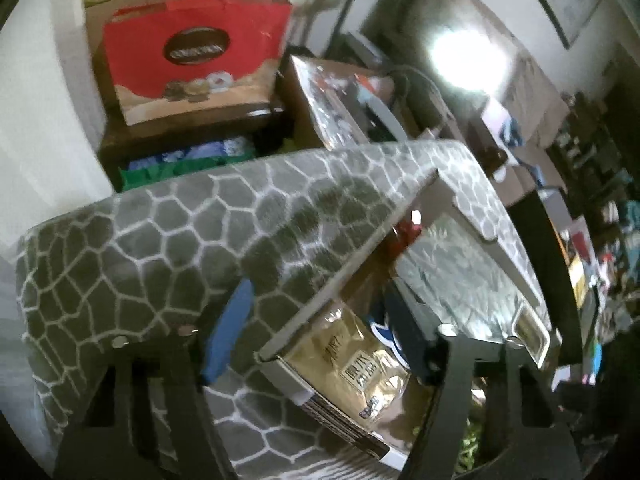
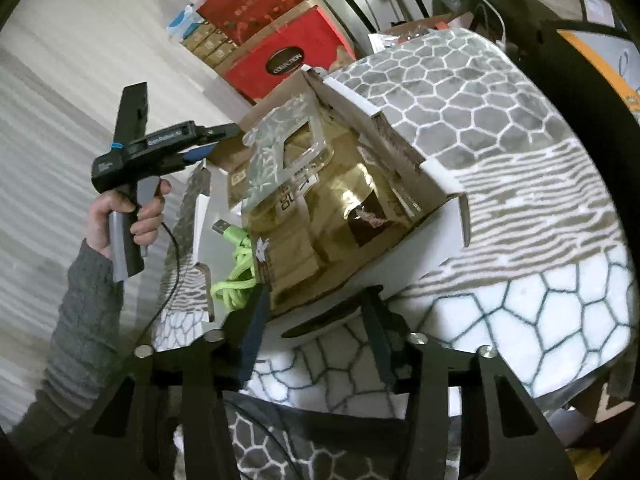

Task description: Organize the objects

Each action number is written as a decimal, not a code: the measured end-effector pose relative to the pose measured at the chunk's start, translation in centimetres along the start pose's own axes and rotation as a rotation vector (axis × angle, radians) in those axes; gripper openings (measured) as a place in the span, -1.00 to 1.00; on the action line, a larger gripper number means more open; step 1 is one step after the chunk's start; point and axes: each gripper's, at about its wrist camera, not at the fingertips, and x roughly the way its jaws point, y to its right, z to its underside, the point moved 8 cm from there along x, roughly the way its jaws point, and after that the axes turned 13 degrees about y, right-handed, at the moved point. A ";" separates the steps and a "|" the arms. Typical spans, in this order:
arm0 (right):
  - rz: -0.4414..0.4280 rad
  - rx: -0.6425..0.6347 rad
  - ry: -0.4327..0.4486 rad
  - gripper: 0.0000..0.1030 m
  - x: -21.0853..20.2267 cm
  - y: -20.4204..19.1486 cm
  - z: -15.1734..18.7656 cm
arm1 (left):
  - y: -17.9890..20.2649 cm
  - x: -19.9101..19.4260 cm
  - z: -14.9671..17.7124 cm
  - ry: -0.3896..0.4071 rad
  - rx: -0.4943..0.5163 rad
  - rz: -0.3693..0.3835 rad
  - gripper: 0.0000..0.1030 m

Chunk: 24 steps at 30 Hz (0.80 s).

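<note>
Our left gripper (image 1: 320, 336) pinches the cardboard box's honeycomb-patterned flap (image 1: 248, 224). Our right gripper (image 2: 316, 328) hangs spread before glossy gold packets (image 2: 332, 216).

I see a cardboard box (image 2: 400, 264) with a matt, printed honeycomb skin and raw brown paper edges. Inside it lie glossy gold foil packets (image 2: 340, 216) that mirror the light, a clear, textured plastic piece (image 2: 280, 148) and a bright green braided cord (image 2: 236, 276). My left gripper (image 2: 208, 144) looks like matt black plastic. Behind sits a red paperboard carton (image 1: 192, 64), slightly shiny.
</note>
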 end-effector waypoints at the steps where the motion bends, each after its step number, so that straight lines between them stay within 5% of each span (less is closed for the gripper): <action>1: -0.007 0.011 -0.001 -0.14 0.0 0.0 0.1 | 0.3 0.2 0.3 -0.007 0.009 0.006 0.06; 4: -0.007 0.018 -0.006 -0.15 0.0 0.0 0.1 | 0.7 0.2 0.6 0.006 0.060 -0.026 0.00; 8: 0.013 0.008 -0.005 -0.15 0.1 0.0 -0.2 | 0.1 -0.1 0.7 0.010 0.043 -0.060 -0.33; 16: 0.119 -0.066 0.061 -0.14 0.5 1.2 -3.9 | 0.3 -1.1 2.1 -0.011 -0.035 0.002 -0.22; 24: 0.157 -0.096 0.118 -0.14 1.9 3.1 -9.0 | 2.0 -4.4 2.3 0.086 -0.077 -0.011 -0.22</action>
